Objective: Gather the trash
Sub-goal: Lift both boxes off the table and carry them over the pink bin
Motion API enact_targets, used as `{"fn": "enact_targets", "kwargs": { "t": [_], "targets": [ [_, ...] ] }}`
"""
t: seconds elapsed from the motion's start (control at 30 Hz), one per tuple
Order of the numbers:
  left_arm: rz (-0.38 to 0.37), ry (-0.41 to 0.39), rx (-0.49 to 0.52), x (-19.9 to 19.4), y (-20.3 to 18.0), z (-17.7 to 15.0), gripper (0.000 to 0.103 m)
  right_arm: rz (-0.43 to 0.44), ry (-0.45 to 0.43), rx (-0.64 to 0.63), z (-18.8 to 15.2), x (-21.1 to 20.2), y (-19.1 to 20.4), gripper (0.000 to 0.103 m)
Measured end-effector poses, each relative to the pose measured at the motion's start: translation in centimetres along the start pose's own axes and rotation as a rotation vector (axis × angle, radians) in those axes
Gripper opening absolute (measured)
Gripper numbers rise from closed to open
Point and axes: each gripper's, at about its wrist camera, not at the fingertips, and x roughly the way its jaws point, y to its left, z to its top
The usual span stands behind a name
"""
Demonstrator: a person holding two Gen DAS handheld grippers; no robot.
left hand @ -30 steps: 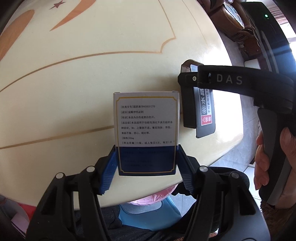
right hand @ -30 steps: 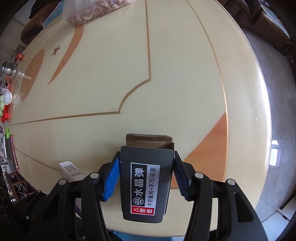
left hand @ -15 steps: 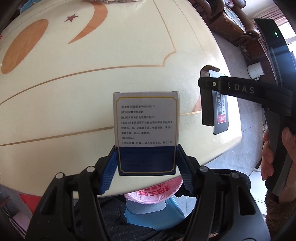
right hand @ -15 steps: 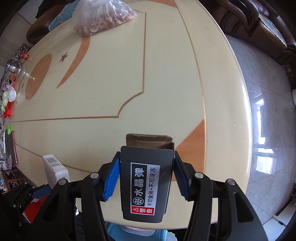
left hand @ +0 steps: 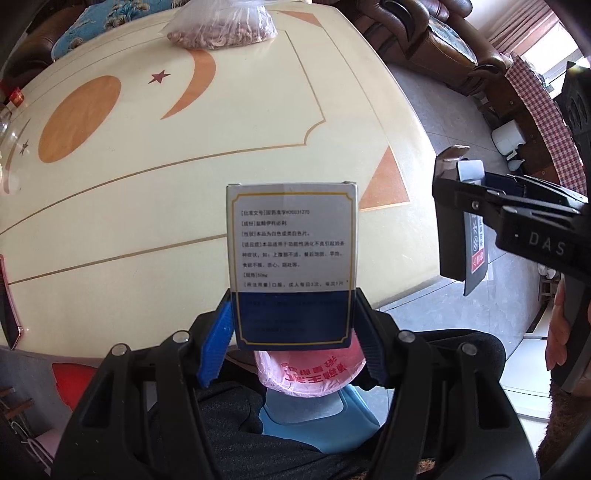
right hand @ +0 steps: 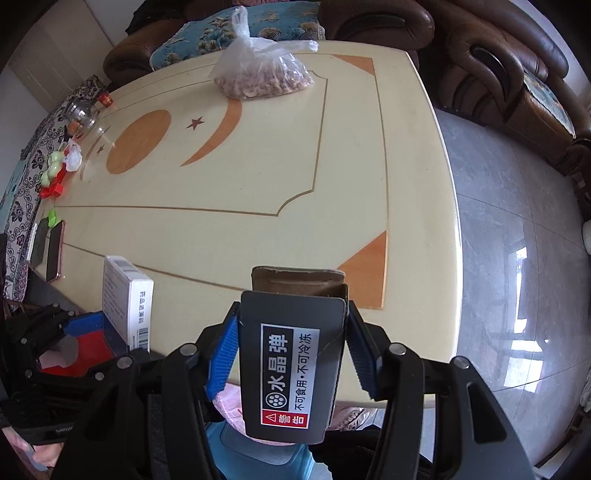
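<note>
left gripper: blue pads clamped on the white and dark blue printed medicine box, held upright
right gripper: at right, gripping a black flat packet
cream table with orange inlays: clear plastic bag of nuts at far edge
below box: pink-lined bin

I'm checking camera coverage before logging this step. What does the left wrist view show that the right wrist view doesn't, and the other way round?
Only the left wrist view shows the printed white and blue face of the medicine box in the left gripper, and the "DAS" lettering on the right gripper.

Only the right wrist view shows the warning label on the black box head-on, the green and red items at the table's left edge, and the phone.

Both show the two held boxes, the cream table, the bag of nuts and the pink-lined bin below.
</note>
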Motion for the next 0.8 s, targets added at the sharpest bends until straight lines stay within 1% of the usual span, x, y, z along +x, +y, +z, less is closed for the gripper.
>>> {"fn": "enact_targets", "kwargs": {
  "t": [0.1,0.2,0.3,0.4,0.5,0.67,0.8],
  "targets": [
    [0.009,-0.014,0.007,-0.2,-0.5,-1.1,0.06,0.006,-0.021,-0.039,-2.0,-1.0,0.9,0.053],
    [0.01,-0.025,0.019,-0.2,-1.1,-2.4,0.06,0.026,-0.028,-0.076,-4.8,-1.9,1.7,0.053],
    [0.022,-0.041,0.03,-0.5,-1.2,-3.6,0.06,0.055,-0.025,-0.103,-7.5,-2.1,2.5,0.053],
    [0.013,-0.05,0.036,-0.4,-1.6,-4.7,0.06,0.06,-0.028,-0.147,-9.9,-2.0,3.6,0.053],
    [0.036,-0.068,0.04,-0.2,-2.0,-6.0,0.06,0.073,-0.035,-0.169,-12.0,-1.9,4.2,0.053],
    [0.077,-0.111,0.049,0.8,-2.3,-7.7,0.06,0.025,-0.083,-0.225,-15.1,-1.4,5.0,0.054],
    [0.09,-0.143,0.06,2.0,-2.9,-9.8,0.06,-0.007,-0.134,-0.254,-17.3,-0.9,5.5,0.054]
  ]
}}
